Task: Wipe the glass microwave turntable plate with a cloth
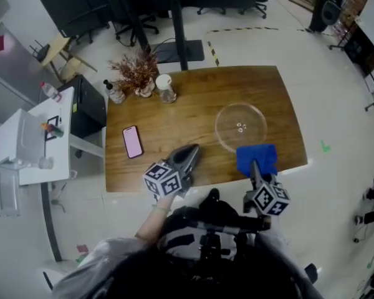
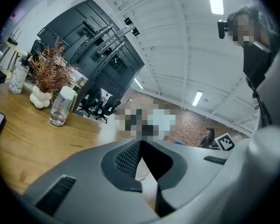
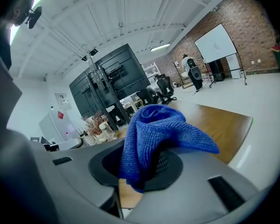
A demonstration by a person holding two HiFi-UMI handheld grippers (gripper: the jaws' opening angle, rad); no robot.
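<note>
Pinching a blue cloth point(image 3: 155, 133), the fingers point(image 3: 214, 183) of the right gripper point(image 3: 140, 171) are clamped on a bunched fold of it. The rest of the cloth rises above the fingertips and drapes to the right. The cloth is a knitted, ribbed fabric of uniform deep blue.

The fingers point(image 2: 74, 181) of the left gripper point(image 2: 142, 157) are pressed together with nothing between them.

In the head view, the right gripper point(image 1: 255, 165) is over the near right edge of the bench point(image 1: 174, 120), with the cloth point(image 1: 257, 157) spread ahead of it. The left gripper point(image 1: 192, 149) is beside it, over the near middle of the bench.

The glass turntable plate point(image 1: 227, 114) lies flat on the right half of the bench, just beyond the cloth.
- It is round and clear, and the wood grain shows through it.
- It has a faint raised rim and small pale hub marks at the centre.
- The far edge of the cloth overlaps its near rim in this view; contact cannot be confirmed.

A pink phone point(image 1: 133, 142) lies flat on the left half of the bench. At the far left corner stand a bottle point(image 1: 114, 93), a dried plant point(image 1: 137, 72) and a lidded clear jar point(image 1: 166, 88).
</note>
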